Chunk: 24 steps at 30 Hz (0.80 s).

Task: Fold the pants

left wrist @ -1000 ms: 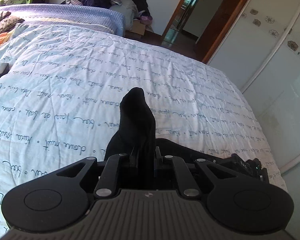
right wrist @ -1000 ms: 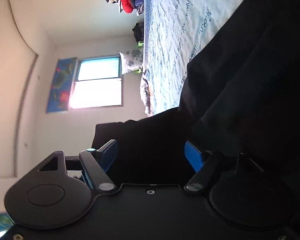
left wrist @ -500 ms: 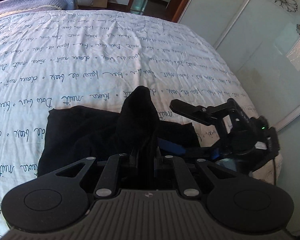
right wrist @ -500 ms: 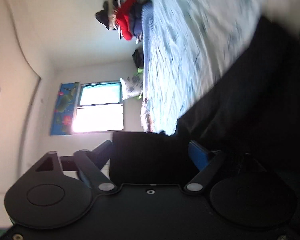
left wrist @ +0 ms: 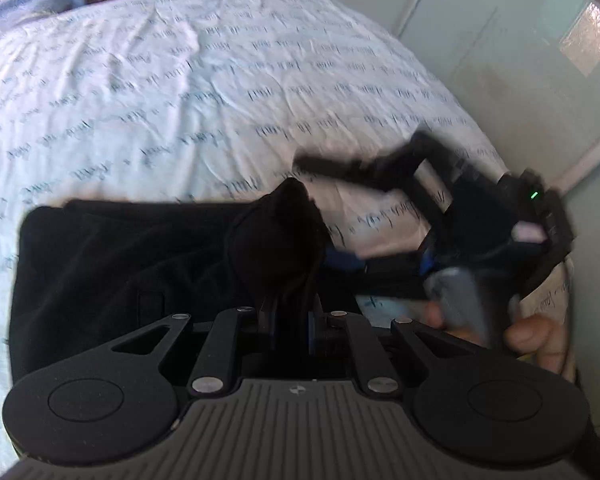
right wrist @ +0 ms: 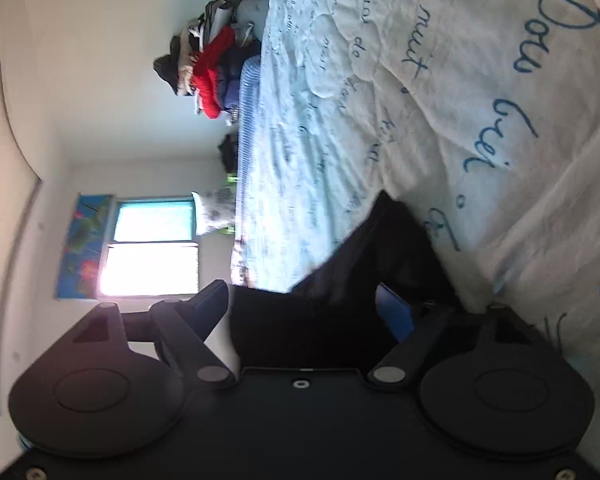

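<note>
I keep my left gripper (left wrist: 290, 308) squeezed tight on a bunch of the black pants (left wrist: 112, 264), so the cloth pokes up in a dark peak just past the fingers. I hold it there because, I think, this edge has to be laid over the rest to make the fold. The rest of the pants lie flat on the bed (left wrist: 204, 80), near me and to the left, on the white cover with blue writing.

My right gripper (right wrist: 302, 308) is turned on its side and its 2 blue fingers (right wrist: 394, 312) stand wide apart. Black cloth sits between them, but they do not pinch it. From the left camera that gripper shows on the right, blurry, low over the bed beside the pants. I guess it is free so it can take a new hold.

A pile of clothes (right wrist: 204, 72) sits at the far end of the bed.
</note>
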Available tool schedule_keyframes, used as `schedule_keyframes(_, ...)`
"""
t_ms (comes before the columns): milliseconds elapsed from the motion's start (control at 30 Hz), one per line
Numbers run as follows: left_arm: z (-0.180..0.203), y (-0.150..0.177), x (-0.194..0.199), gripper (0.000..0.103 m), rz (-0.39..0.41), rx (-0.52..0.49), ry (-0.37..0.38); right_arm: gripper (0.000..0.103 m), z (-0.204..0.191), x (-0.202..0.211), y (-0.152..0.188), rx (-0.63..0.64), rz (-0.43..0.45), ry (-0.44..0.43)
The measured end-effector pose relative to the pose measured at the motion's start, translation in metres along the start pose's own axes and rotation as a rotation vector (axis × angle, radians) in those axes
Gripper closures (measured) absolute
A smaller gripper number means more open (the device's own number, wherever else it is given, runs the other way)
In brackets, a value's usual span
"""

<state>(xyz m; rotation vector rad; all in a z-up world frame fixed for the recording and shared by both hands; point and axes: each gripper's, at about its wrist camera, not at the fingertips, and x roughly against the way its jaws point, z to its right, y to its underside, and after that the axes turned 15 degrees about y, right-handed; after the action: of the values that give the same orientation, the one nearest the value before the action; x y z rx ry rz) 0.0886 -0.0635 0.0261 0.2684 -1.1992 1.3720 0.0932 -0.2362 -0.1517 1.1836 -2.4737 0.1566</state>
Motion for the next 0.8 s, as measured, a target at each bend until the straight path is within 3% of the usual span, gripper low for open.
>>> schedule_keyframes(67,0.006,0.003,-0.011,0.089,-0.011,-0.023,0.002,0.017,-0.005,0.021,-0.003,0.018,0.069,-0.038)
schedule_keyframes(200,-0.002,0.003,-0.031,0.086,-0.008,0.012,0.038,0.016,0.003,0.058,-0.01,0.038,0.202,0.004)
schedule_keyframes(233,-0.004,0.002,-0.036,0.078,-0.007,0.022,0.07,0.016,0.009,0.061,-0.011,0.023,0.2,-0.001)
schedule_keyframes(367,-0.005,0.005,-0.038,0.079,-0.018,0.037,0.236,0.016,0.013,0.067,-0.007,0.024,0.201,0.008)
schedule_keyframes(433,-0.001,0.01,-0.02,0.078,0.03,0.013,0.286,0.016,0.007,0.07,-0.002,0.055,0.206,0.004)
schedule_keyframes(500,-0.002,0.016,0.008,0.075,0.103,-0.023,0.282,0.016,-0.001,0.074,0.003,0.087,0.204,-0.016)
schedule_keyframes(533,-0.006,0.02,0.023,0.068,0.146,-0.037,0.272,0.015,-0.005,0.074,0.005,0.098,0.2,-0.03)
schedule_keyframes(567,-0.011,0.023,0.038,0.057,0.19,-0.056,0.232,0.015,-0.011,0.071,0.008,0.106,0.191,-0.046)
schedule_keyframes(633,-0.016,0.029,0.058,0.047,0.262,-0.125,0.066,0.012,-0.019,0.06,0.013,0.106,0.141,-0.084)
schedule_keyframes(700,-0.023,0.032,0.065,0.046,0.281,-0.189,-0.088,0.012,-0.027,0.042,0.024,0.106,0.066,-0.106)
schedule_keyframes(800,-0.039,0.037,0.06,0.046,0.285,-0.202,-0.232,0.012,-0.043,0.007,0.038,0.145,-0.016,-0.062)
